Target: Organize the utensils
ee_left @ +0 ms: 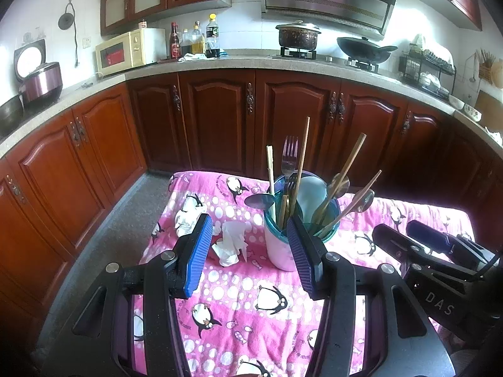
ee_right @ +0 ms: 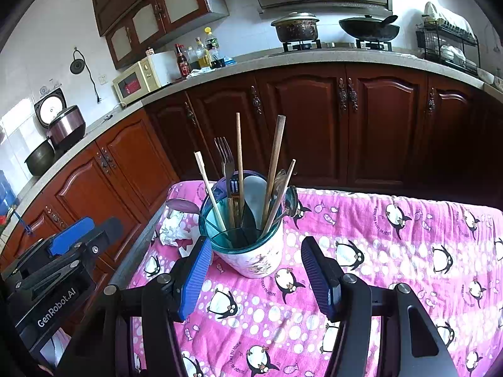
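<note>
A white utensil holder with a teal divided insert point(ee_left: 279, 248) point(ee_right: 251, 251) stands upright on the pink penguin cloth. It holds a fork point(ee_left: 289, 157) point(ee_right: 224, 157), wooden chopsticks point(ee_left: 303, 157) point(ee_right: 276, 157), a pale stick and several spoons point(ee_left: 364, 201) point(ee_right: 290, 198). My left gripper point(ee_left: 248, 235) is open and empty, just in front of the holder. My right gripper point(ee_right: 256, 262) is open and empty, its jaws either side of the holder's base; it also shows in the left wrist view point(ee_left: 418, 238).
Crumpled white tissues point(ee_left: 231, 245) point(ee_right: 173, 227) lie on the cloth point(ee_left: 251, 314) left of the holder. Kitchen cabinets and a counter with a microwave point(ee_left: 125, 51), bottles, a pot point(ee_left: 297, 36) and a wok stand behind the table. The floor drops off at left.
</note>
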Tool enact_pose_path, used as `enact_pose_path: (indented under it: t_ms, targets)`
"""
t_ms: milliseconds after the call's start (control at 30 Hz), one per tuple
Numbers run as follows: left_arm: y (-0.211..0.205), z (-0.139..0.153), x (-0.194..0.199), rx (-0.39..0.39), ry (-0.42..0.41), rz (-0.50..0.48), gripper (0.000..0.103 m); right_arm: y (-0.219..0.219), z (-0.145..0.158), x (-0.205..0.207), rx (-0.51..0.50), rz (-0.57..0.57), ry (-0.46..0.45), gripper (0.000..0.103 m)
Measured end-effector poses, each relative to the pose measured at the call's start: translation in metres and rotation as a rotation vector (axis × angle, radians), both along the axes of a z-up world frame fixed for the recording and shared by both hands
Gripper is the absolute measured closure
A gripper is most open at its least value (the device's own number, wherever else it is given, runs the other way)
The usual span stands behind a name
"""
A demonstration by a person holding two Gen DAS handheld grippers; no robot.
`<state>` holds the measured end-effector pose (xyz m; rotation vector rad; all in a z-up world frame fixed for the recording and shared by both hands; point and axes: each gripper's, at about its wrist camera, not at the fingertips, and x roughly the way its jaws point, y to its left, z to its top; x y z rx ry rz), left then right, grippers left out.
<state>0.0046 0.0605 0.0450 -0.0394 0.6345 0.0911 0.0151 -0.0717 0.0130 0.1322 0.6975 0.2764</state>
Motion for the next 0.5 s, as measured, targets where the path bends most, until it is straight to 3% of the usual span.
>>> enact_pose_path:
  t_ms: [500]
  targets:
    - [-0.0026,-0.0009,0.0006,0.004,-0.002,-0.004,0.054,0.0004,-0.0029,0.0036,-0.004,0.004,0.018,0.046]
